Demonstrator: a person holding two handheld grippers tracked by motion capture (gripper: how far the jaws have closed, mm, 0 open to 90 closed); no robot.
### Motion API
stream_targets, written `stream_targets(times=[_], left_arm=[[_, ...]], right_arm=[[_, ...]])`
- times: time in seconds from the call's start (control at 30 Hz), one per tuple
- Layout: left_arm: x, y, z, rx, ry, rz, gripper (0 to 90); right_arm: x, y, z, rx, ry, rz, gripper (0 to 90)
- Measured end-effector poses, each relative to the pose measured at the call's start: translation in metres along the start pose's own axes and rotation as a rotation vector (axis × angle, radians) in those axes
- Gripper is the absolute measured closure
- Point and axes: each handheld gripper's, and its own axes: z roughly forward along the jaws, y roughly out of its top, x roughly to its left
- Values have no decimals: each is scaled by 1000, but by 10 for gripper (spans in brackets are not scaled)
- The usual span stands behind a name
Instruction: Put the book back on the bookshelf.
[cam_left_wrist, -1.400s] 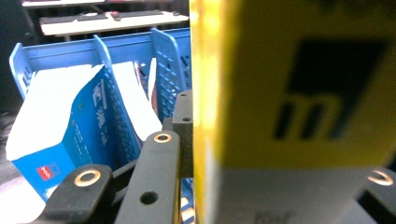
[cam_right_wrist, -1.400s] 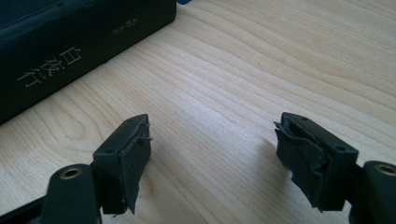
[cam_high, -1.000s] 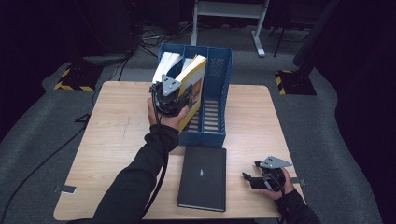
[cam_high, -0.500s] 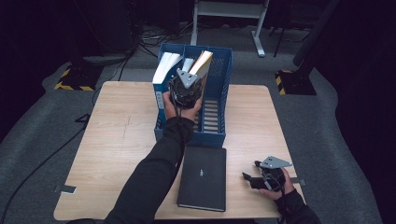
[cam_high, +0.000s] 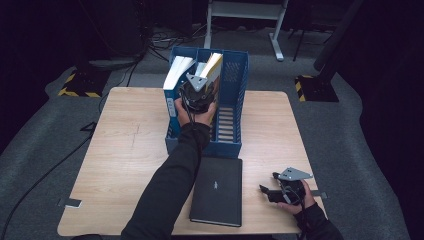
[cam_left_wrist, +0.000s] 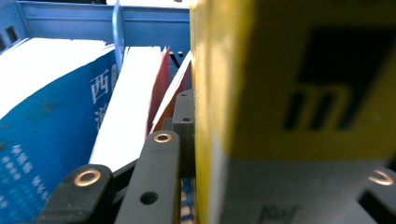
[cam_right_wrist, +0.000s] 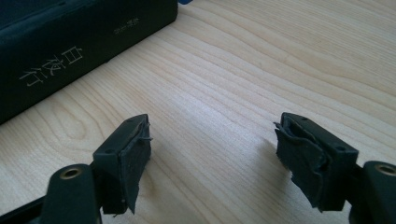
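Observation:
My left gripper (cam_high: 201, 89) is shut on a yellow-covered book (cam_high: 213, 64), holding it upright inside the blue file rack (cam_high: 220, 149) at the table's far middle. In the left gripper view the yellow book (cam_left_wrist: 289, 93) presses against one black finger (cam_left_wrist: 161, 158), with a blue book (cam_left_wrist: 46, 135) and white page edges to its left in the rack. A black book (cam_high: 217, 190) lies flat in front of the rack. To the right of it my right gripper (cam_high: 265, 192) rests open on the table; its pads (cam_right_wrist: 133, 154) hold nothing, and the black book's spine (cam_right_wrist: 70, 51) lies beyond.
A white-edged book (cam_high: 177, 70) leans in the rack's left compartment. The rack's right side shows slotted dividers (cam_high: 227, 122). Bare wooden tabletop (cam_high: 125, 145) spreads left and right of the rack. Dark floor, cables and a white frame stand behind the table.
My left hand has carried the yellow book to the right, from the rack's left side to its middle, and a little lower. The right gripper has not moved.

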Motion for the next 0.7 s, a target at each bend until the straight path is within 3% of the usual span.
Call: stream_targets(times=[0.2, 0.37, 0.7], left_arm=[[-5, 0, 9, -39, 33, 14, 749], [-12, -2, 14, -28, 72, 98, 748], [-12, -2, 14, -6, 75, 139, 730]], right_arm=[[0, 0, 0, 0, 0, 0, 260], [0, 0, 0, 0, 0, 2, 260], [0, 0, 0, 0, 0, 2, 260]])
